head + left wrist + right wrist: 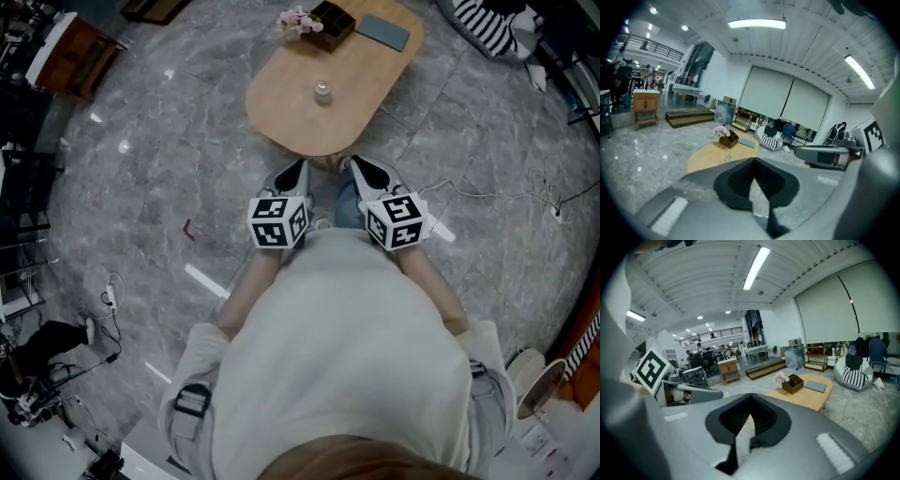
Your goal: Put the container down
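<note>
A small clear glass container (pixel 322 92) stands alone near the middle of the oval wooden table (pixel 375 80). In the left gripper view the container (pixel 727 158) shows small on the table, just beyond the jaws. Both grippers are held close to the person's body, short of the table's near edge. The left gripper (pixel 298 171) has its jaw tips together with nothing between them, as its own view shows (pixel 753 160). The right gripper (pixel 360 165) looks the same, tips meeting and nothing held (pixel 750 395). From the right gripper view the container is hidden.
A brown organiser box (pixel 335 22) with pink flowers (pixel 299 20) and a blue-grey pad (pixel 382 31) sit at the table's far end. A striped beanbag (pixel 486 26) lies beyond it. White cables (pixel 525 192) trail over the grey marble floor at right; a wooden cabinet (pixel 73 52) stands far left.
</note>
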A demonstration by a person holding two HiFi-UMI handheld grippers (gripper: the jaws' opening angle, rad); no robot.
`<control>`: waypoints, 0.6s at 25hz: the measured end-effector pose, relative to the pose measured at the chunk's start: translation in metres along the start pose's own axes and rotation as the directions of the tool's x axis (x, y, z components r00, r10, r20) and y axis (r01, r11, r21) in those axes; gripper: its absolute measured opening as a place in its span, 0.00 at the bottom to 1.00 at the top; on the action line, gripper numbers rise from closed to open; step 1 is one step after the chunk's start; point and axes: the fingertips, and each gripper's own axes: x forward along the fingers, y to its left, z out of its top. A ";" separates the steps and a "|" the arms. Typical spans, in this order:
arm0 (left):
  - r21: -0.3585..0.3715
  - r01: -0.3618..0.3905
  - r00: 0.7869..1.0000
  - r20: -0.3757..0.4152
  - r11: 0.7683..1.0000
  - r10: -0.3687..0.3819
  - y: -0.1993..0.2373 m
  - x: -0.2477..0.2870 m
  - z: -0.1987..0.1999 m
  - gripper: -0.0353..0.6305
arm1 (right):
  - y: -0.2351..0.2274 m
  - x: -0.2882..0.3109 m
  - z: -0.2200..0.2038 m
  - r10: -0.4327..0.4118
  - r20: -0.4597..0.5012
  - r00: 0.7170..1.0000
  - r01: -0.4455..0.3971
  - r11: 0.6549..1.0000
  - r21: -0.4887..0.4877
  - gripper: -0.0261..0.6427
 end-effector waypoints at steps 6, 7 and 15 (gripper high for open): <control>0.011 0.004 1.000 0.006 1.000 -0.004 -0.004 0.000 0.002 0.06 | 0.001 -0.002 -0.001 0.009 0.008 1.000 -0.009 1.000 0.000 0.04; 0.010 0.004 1.000 0.006 1.000 -0.004 -0.004 0.000 0.002 0.06 | 0.001 -0.002 0.000 0.008 0.009 1.000 -0.008 1.000 0.000 0.04; 0.005 0.010 1.000 0.003 1.000 -0.010 0.001 0.002 0.003 0.06 | 0.002 0.002 0.000 0.006 0.004 1.000 -0.006 1.000 0.003 0.04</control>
